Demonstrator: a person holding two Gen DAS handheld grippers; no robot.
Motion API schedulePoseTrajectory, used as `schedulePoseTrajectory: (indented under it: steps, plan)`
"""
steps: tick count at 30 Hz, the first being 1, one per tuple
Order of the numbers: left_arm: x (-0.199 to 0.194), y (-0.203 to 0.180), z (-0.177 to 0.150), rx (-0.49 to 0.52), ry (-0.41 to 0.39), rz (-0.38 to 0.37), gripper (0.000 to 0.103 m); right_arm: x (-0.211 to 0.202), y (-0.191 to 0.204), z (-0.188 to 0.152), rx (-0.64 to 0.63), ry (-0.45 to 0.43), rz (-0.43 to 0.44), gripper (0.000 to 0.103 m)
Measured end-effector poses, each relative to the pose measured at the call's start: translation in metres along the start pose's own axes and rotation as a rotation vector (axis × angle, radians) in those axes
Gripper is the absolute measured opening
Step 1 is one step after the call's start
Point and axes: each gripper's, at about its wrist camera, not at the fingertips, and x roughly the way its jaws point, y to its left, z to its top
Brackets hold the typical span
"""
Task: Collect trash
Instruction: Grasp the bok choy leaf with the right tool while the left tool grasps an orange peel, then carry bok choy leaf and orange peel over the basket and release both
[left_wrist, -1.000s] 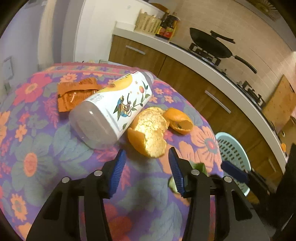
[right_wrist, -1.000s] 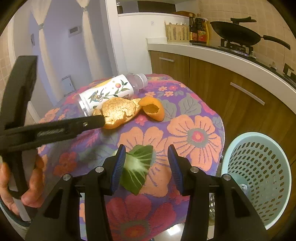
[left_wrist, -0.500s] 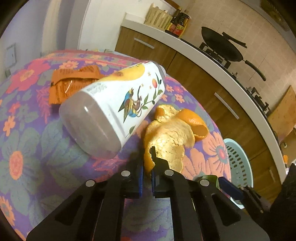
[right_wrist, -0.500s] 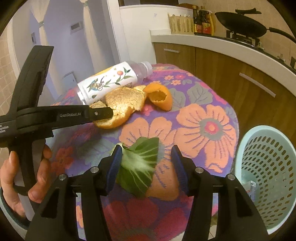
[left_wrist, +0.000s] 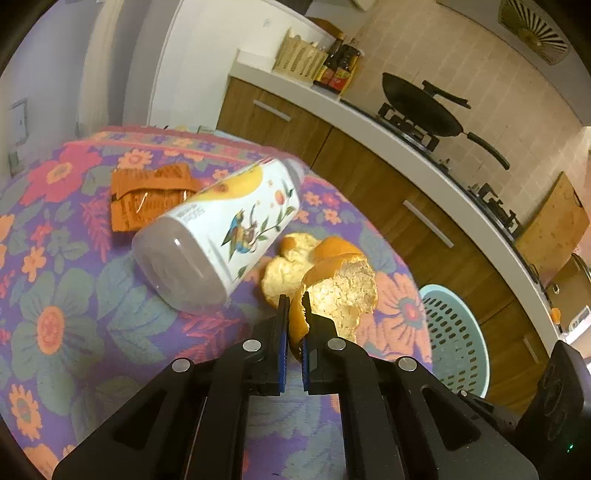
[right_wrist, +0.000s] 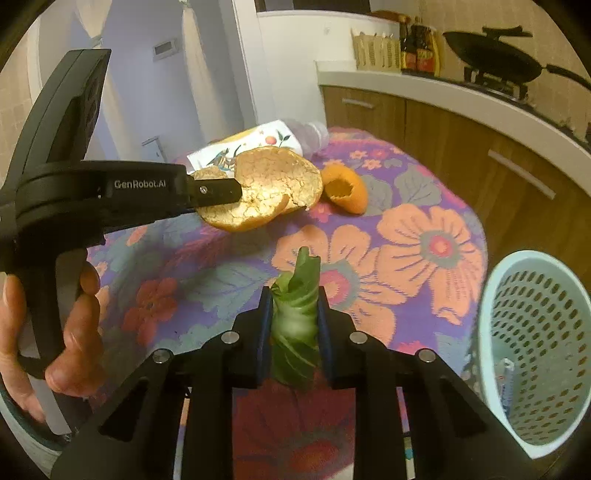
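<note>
The orange peel (left_wrist: 334, 291) is pinched by the left claw (left_wrist: 294, 325); the green leaf (right_wrist: 295, 321) is being squeezed by the closing right claw (right_wrist: 294, 325), both likely for the bin (right_wrist: 535, 354).

Tablecloth (left_wrist: 66, 295): woven floral cloth, matt. Orange peel (right_wrist: 266, 192): rough, cracked pale pith; bottle (left_wrist: 221, 236): smooth glossy plastic with a paper-like label. Basket (right_wrist: 535, 350): perforated pale-blue plastic.
</note>
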Motion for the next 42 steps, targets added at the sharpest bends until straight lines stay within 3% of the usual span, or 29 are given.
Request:
schedulePoseTrajectory:
  steps: [10, 26, 31, 35, 38, 42]
  plan:
    - [-0.004, -0.054, 0.007, 0.100, -0.012, -0.046, 0.004, -0.055, -0.059, 0.003, 0.110, -0.120, -0.104, 0.019]
    - [0.072, -0.191, -0.020, 0.348, 0.117, -0.106, 0.003, -0.076, -0.192, -0.038, 0.374, -0.121, -0.234, 0.019]
    - [0.106, -0.220, -0.033, 0.369, 0.177, -0.120, 0.004, -0.065, -0.224, -0.053, 0.461, -0.073, -0.282, 0.019]
    - [0.123, -0.229, -0.038, 0.380, 0.201, -0.114, 0.004, -0.045, -0.239, -0.059, 0.472, 0.029, -0.384, 0.022]
    - [0.132, -0.232, -0.038, 0.374, 0.215, -0.111, 0.004, -0.037, -0.245, -0.063, 0.472, 0.054, -0.368, 0.023]
    - [0.144, -0.236, -0.040, 0.371, 0.228, -0.099, 0.005, -0.031, -0.255, -0.069, 0.513, 0.069, -0.345, 0.037]
